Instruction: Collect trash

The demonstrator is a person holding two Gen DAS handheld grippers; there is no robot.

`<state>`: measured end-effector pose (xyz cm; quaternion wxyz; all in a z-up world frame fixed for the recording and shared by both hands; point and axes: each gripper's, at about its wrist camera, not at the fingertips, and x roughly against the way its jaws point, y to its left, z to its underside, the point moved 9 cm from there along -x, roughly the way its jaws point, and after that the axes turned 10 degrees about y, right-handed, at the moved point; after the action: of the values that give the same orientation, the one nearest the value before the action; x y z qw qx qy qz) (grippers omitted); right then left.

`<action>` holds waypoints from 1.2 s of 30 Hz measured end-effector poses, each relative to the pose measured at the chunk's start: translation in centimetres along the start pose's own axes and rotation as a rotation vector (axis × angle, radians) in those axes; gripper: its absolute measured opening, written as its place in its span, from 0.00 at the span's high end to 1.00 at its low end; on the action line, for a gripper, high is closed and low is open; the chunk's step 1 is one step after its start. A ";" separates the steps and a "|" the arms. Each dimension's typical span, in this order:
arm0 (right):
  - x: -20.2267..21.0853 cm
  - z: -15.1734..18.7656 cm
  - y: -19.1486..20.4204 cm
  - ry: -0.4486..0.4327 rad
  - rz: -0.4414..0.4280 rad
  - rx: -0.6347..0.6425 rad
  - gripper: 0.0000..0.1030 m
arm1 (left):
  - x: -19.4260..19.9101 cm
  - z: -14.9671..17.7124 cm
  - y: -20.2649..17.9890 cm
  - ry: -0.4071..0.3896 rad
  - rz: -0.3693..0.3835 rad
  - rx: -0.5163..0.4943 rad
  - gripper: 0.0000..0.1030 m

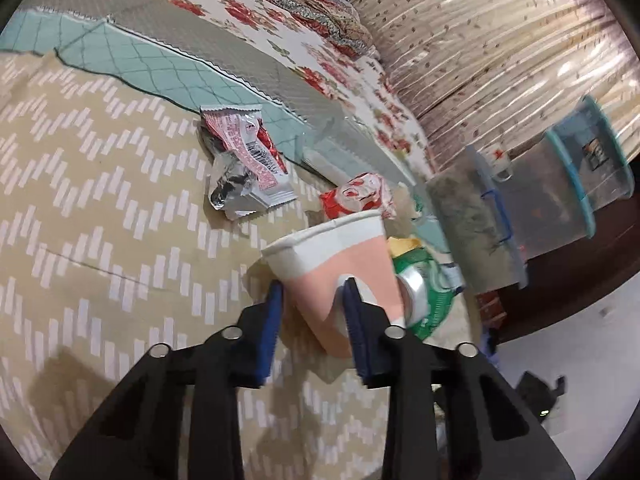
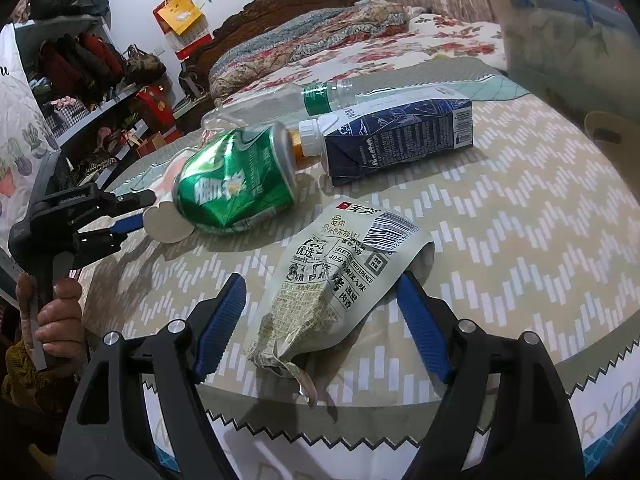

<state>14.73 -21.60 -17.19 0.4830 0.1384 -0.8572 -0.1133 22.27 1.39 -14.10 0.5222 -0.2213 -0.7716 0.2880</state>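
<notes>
A pale snack pouch [image 2: 340,280] reads "无穷", "优选" and "SELECTIVE PREFERENCE" beside a barcode. The mat edge [image 2: 608,408] shows "RYDA".

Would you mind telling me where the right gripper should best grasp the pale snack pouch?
Probably across the pale snack pouch's middle, from the near table edge: it lies flat and lengthwise between the right gripper's open jaws, so the pads can pinch its long sides.
</notes>
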 end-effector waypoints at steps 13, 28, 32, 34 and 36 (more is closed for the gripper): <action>-0.2 0.5 1.5 0.016 -0.032 0.054 0.67 | 5.0 3.5 -1.1 -0.034 0.015 -0.072 0.78; 0.4 1.7 2.5 0.020 -0.061 0.020 0.35 | 5.2 7.4 -1.7 0.015 -0.008 -0.151 0.75; 1.0 1.7 2.6 -0.006 -0.049 0.031 0.26 | 3.7 7.7 -1.6 0.057 0.004 -0.139 0.63; 0.9 1.9 2.8 0.001 -0.042 0.041 0.26 | 2.9 7.7 -1.3 0.077 0.018 -0.114 0.54; 0.6 2.1 3.2 0.011 -0.033 0.054 0.26 | 2.4 7.6 -0.9 0.088 0.035 -0.092 0.51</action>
<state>12.22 -18.67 -16.71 0.4820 0.1660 -0.8548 -0.0973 14.26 0.66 -14.04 0.5399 -0.2708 -0.7563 0.2513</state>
